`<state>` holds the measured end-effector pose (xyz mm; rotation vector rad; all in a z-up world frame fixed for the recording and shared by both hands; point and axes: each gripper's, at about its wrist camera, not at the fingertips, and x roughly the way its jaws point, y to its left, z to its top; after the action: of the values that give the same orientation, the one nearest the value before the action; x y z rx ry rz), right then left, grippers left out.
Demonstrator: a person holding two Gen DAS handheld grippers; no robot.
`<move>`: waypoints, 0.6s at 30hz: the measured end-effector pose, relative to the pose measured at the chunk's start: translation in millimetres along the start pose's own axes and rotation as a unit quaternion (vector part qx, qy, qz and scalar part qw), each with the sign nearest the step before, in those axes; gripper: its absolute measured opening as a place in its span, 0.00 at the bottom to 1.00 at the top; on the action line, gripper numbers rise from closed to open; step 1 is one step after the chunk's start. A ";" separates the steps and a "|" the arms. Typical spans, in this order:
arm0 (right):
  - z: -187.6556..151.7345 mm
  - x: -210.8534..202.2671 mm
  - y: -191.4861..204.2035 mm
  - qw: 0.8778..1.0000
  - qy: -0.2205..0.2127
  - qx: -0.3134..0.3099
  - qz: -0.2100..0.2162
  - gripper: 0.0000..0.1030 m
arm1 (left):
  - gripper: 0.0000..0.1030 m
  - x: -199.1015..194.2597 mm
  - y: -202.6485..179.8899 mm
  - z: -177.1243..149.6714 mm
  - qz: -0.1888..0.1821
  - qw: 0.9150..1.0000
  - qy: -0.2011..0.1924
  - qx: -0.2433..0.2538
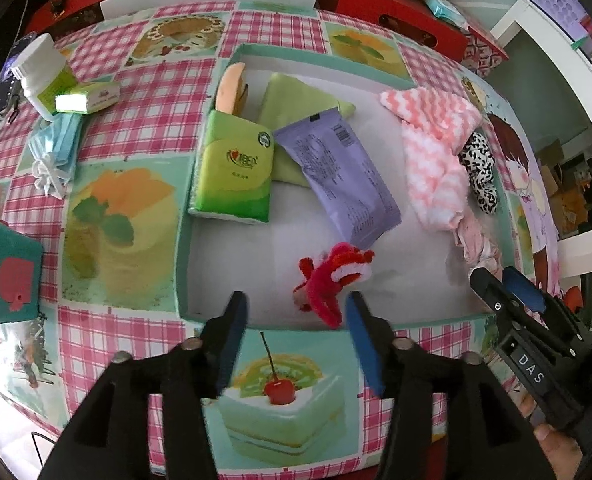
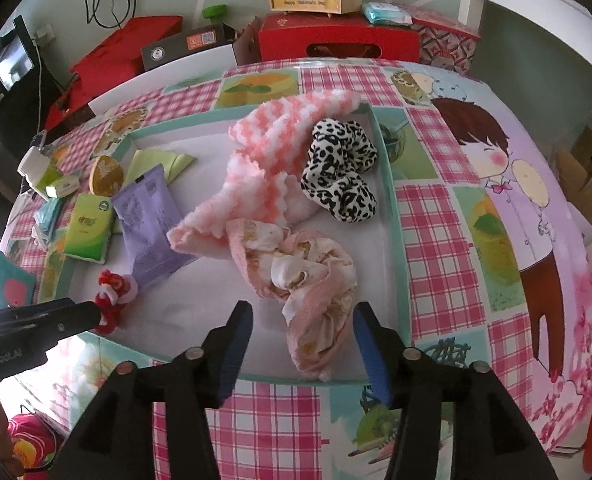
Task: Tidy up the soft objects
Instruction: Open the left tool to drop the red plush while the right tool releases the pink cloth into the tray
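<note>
While both grippers hover over the shallow tray [image 2: 388,184], neither grips anything. Left gripper [image 1: 296,320] fingers spread, red plush toy [image 1: 332,280] lying loose on the tray floor between the tips. Right gripper [image 2: 302,332] fingers spread too, crumpled pink cloth [image 2: 316,280] lying between them at the tray's near edge, pads clear.
</note>
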<state>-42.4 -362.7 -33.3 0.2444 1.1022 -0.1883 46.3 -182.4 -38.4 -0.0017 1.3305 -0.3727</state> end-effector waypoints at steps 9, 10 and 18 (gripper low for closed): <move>-0.8 -12.3 6.4 1.000 -0.011 -0.009 -0.015 0.72 | 0.76 -28.1 26.3 -7.5 0.014 1.000 -0.022 0.001; -0.9 -13.9 7.6 1.000 -0.012 -0.010 -0.016 0.72 | 0.78 -29.8 25.9 -9.7 0.016 1.000 -0.024 0.000; -2.3 -24.4 11.3 0.999 -0.019 -0.013 -0.025 0.85 | 0.84 -38.7 23.8 -15.3 0.030 0.999 -0.042 0.010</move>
<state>-52.1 -350.5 -11.2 0.1905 1.0726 -0.2221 30.8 -146.5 -10.7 0.0390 1.2410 -0.3310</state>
